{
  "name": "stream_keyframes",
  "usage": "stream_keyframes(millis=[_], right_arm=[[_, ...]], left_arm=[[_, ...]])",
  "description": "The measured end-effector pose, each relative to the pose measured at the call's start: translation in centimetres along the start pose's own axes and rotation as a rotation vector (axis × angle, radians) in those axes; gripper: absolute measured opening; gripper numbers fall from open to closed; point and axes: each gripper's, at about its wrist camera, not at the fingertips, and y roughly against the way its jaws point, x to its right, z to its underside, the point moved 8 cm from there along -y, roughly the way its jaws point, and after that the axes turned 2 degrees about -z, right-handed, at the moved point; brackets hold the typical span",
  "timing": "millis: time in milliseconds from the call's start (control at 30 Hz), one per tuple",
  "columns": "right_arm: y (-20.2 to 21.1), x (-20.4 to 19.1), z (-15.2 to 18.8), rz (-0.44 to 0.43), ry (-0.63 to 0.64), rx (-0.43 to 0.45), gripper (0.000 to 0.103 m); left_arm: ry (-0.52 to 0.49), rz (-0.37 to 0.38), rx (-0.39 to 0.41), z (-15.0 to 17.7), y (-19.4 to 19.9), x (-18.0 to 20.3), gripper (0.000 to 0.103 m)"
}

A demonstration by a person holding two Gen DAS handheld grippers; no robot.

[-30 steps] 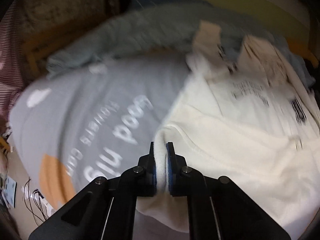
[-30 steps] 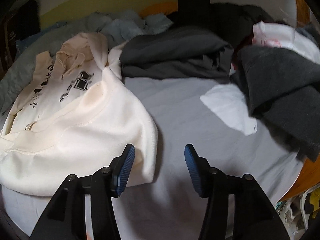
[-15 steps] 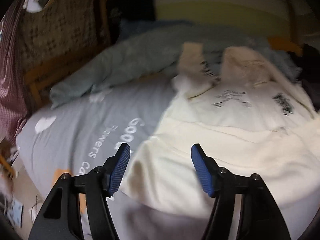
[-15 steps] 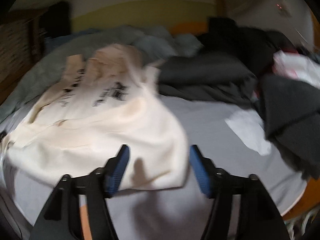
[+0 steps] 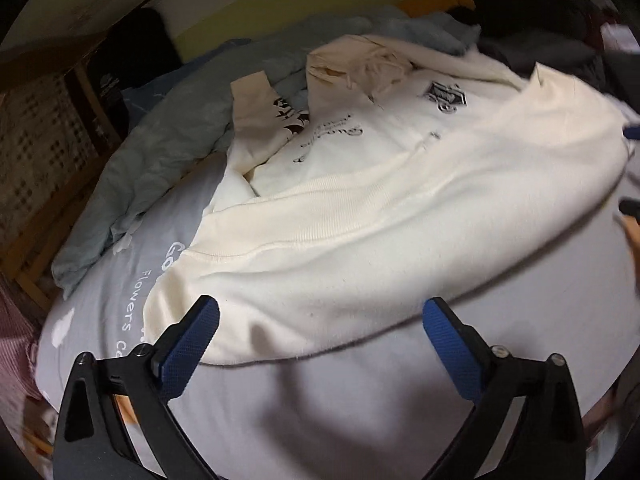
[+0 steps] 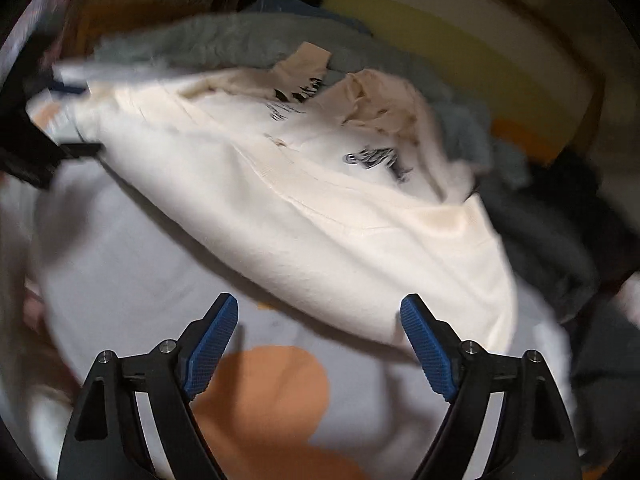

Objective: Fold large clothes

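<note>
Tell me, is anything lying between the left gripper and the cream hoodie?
Nothing visible. The left gripper is open just short of the cream hoodie, whose near edge lies between its fingertips on bare grey bedsheet.

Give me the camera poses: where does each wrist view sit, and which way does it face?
Left wrist: on the left gripper, above the bed's near edge, facing the cream hoodie; its open fingers show.
Right wrist: on the right gripper, facing the hoodie's hem; open fingers show.
Shared: hoodie, grey bedsheet.
</note>
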Motion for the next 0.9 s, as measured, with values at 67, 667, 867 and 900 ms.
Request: stream_keyframes(millis=[67, 667, 867, 900], right_arm=[[-1.3, -0.1, 0.6, 0.038, 0.025, -0.051, 0.085], [-4.4, 3.9, -0.1, 0.174, -0.102, -0.106, 0.026], [0.8, 3.3, 0.1, 0.142, -0.159, -0.01, 0.005], [1.2, 3.3, 0.3, 0.139, -0.162, -0.014, 0.005]], left_arm=[[-0.025, 0.041, -0.03, 0.4, -0.5, 0.9, 0.094], [-0.024, -0.11, -0.114, 0.5, -3.9, -1.0, 0.01], [0.06, -0.113, -0.041, 0.3, 1.8, -2.8, 0.007], [0.062, -0.103, -0.045, 0.5, 2.6, -3.0, 0.007]])
